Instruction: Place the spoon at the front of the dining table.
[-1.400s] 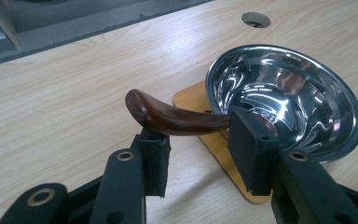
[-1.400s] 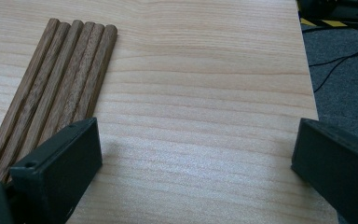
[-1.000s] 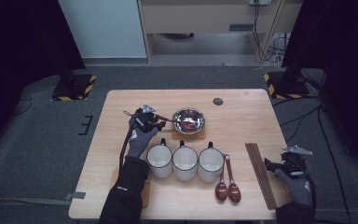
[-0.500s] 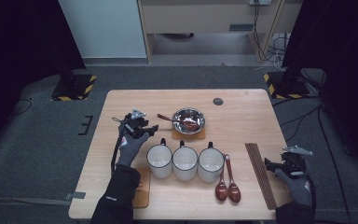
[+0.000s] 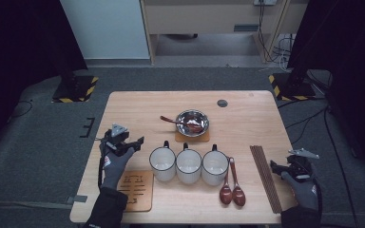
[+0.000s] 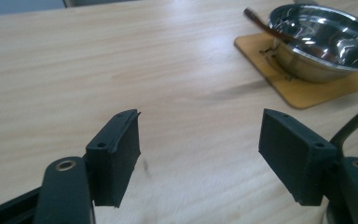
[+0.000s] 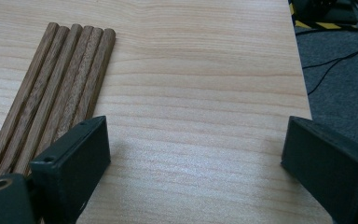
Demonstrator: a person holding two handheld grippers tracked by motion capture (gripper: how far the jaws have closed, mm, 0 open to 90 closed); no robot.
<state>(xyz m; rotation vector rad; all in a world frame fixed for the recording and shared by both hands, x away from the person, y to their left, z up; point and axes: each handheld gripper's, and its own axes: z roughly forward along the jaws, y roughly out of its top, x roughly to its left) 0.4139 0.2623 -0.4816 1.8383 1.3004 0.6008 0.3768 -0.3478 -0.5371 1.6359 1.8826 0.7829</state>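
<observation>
— Steel bowl [image 5: 193, 122] holds a spoon [image 5: 179, 121], just behind the three mugs [image 5: 189, 164].
— Left gripper [image 5: 125, 143] spread, empty, left of those mugs; right gripper [image 5: 285, 167] likewise. Probably another spoon next: approach low, squarely.

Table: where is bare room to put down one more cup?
Free: the far left corner of the table, beyond the left gripper, and the far right part between bowl and chopsticks. Crowded: the near middle, with three mugs and spoons.

The left gripper [image 5: 135, 141] has drawn back from the bowl [image 5: 193, 122], empty.
</observation>
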